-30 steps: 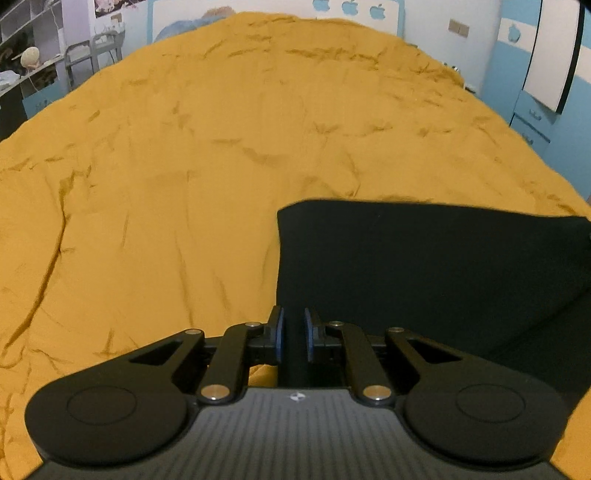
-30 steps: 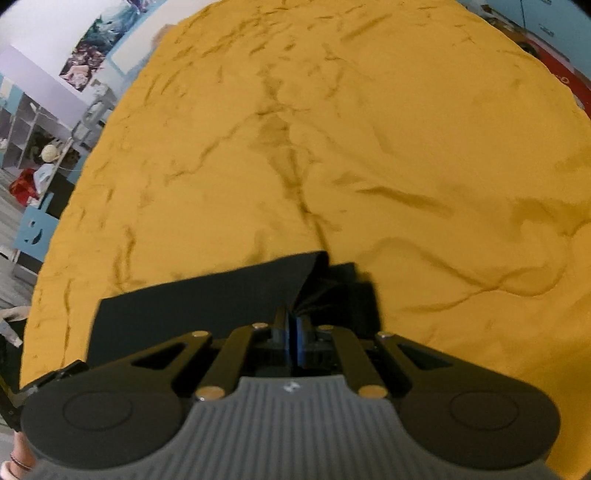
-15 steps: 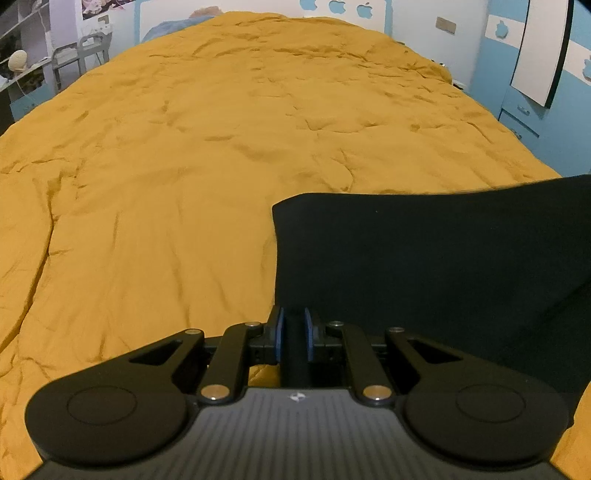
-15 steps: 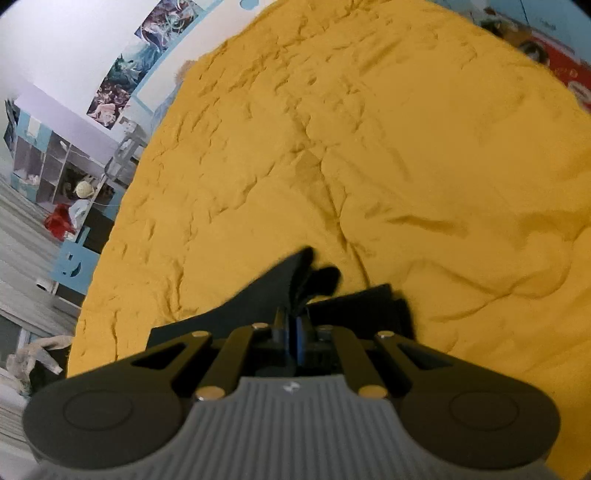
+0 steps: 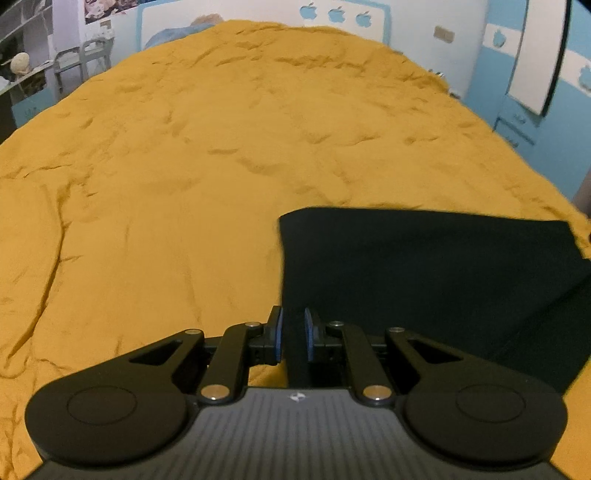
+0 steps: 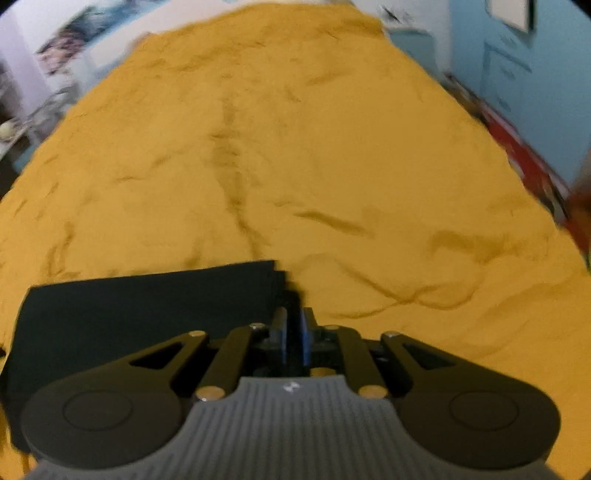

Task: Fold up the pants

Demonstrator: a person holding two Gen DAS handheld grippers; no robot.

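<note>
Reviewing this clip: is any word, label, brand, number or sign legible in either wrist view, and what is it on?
No readable words or numbers in either view.
Small white logo mark, no letters, on the grey ribbed body of the left hand-held gripper and of the right hand-held gripper.
Blue apple-shaped decals, no text, on the white wall panel.
Wall posters: too blurred to read.
</note>
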